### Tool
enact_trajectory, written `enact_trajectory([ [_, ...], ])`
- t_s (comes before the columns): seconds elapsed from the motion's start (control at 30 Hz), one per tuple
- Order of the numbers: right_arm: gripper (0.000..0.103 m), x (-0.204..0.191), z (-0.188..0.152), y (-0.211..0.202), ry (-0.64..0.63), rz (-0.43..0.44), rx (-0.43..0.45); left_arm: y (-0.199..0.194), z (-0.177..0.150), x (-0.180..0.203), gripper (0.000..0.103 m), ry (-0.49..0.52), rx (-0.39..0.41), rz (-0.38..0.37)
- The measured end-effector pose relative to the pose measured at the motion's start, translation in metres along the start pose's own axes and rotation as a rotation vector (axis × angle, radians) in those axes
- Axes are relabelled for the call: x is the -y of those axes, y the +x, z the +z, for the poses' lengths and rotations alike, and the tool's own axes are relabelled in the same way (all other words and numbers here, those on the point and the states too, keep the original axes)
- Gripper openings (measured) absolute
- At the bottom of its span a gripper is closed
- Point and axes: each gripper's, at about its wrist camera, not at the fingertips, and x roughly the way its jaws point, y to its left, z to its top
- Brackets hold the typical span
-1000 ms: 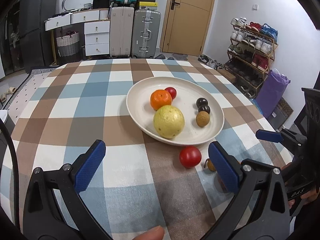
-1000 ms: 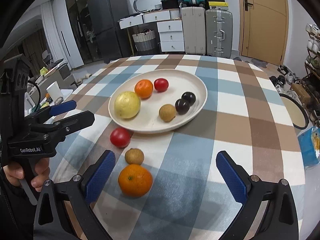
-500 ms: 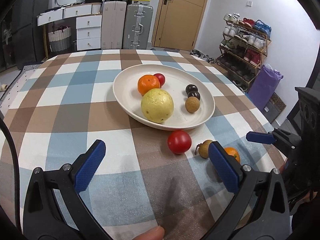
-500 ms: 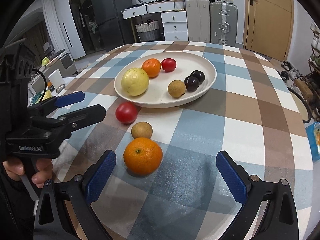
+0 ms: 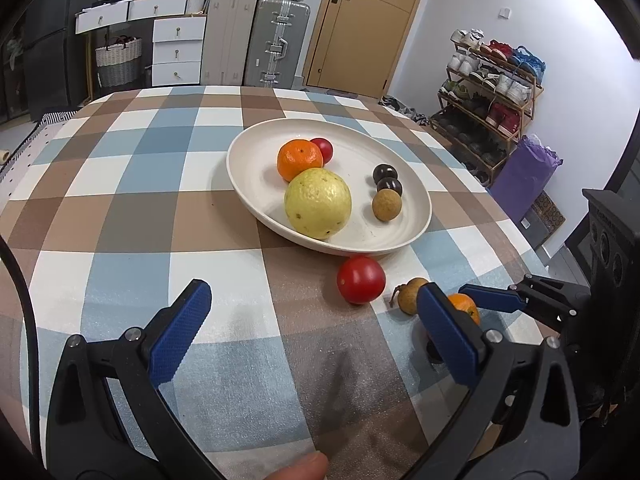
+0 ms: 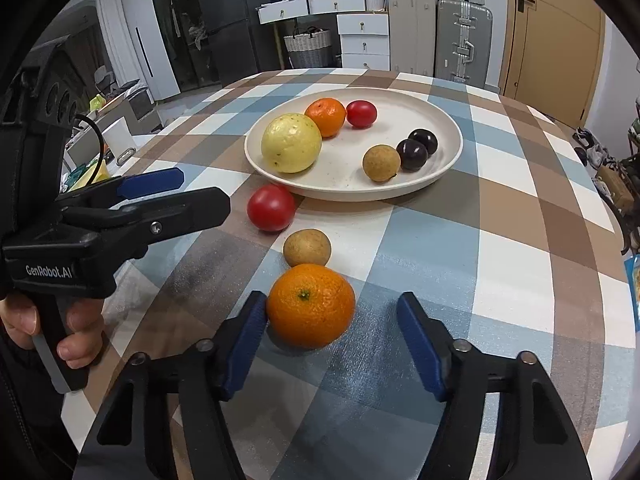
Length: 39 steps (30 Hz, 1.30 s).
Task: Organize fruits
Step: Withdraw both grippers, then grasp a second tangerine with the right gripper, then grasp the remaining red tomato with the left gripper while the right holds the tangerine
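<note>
A cream plate (image 6: pixel 448 160) (image 5: pixel 240 168) on the checked tablecloth holds a yellow-green fruit (image 6: pixel 291 143), an orange (image 6: pixel 326 116), a red tomato (image 6: pixel 361 113), a brown longan (image 6: pixel 381 162) and two dark plums (image 6: pixel 416 148). Off the plate lie a red tomato (image 6: pixel 271 207) (image 5: pixel 361 279), a brown longan (image 6: pixel 307 247) (image 5: pixel 410 300) and an orange (image 6: pixel 311 305) (image 5: pixel 464 307). My right gripper (image 6: pixel 332 320) is open around this orange, its left finger touching it. My left gripper (image 5: pixel 312 320) is open and empty, hovering near the loose tomato.
The table's right edge (image 5: pixel 532 256) lies close to the loose fruit. Beyond it stand a shoe rack (image 5: pixel 492 92) and a purple bag (image 5: pixel 524 176). Suitcases (image 5: pixel 276 40) and drawers (image 5: pixel 176 48) stand behind the table.
My right gripper has moved forward and narrowed, so the loose orange now sits between its fingers. My left gripper has shifted slightly, still open.
</note>
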Motion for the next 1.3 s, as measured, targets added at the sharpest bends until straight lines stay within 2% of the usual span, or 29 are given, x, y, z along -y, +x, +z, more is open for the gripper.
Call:
enact_trajectory([
  [0.2,0.048,-0.006,-0.002,-0.003,-0.019,0.028,0.009,0.001,0.0,0.001,0.102,0.006,-0.004,0.028],
  [0.37,0.043,-0.01,-0.004,-0.004,-0.037,0.024,0.013,0.002,0.0,0.002,0.102,0.003,-0.007,0.041],
  [0.47,0.042,-0.01,-0.005,-0.008,-0.041,0.017,0.032,0.005,0.0,0.004,0.102,-0.001,-0.017,0.041],
  [0.73,0.042,0.001,-0.006,-0.017,-0.013,-0.001,0.053,0.024,0.007,0.01,0.1,0.002,-0.071,0.109],
  [0.83,0.042,0.006,-0.005,-0.019,0.0,-0.004,0.059,0.031,0.01,0.009,0.097,-0.017,-0.094,0.098],
  [0.9,0.042,0.008,-0.005,-0.02,0.005,-0.002,0.062,0.036,0.012,0.008,0.085,-0.029,-0.112,0.079],
  [0.97,0.042,0.01,-0.005,-0.02,0.007,-0.003,0.064,0.04,0.013,0.008,0.079,-0.037,-0.127,0.04],
  [1.07,0.042,0.012,-0.005,-0.02,0.01,-0.003,0.064,0.041,0.014,0.013,0.074,-0.015,-0.126,0.043],
  [1.3,0.042,0.014,-0.006,-0.02,0.014,-0.004,0.063,0.044,0.011,0.025,0.053,0.036,-0.139,0.026],
])
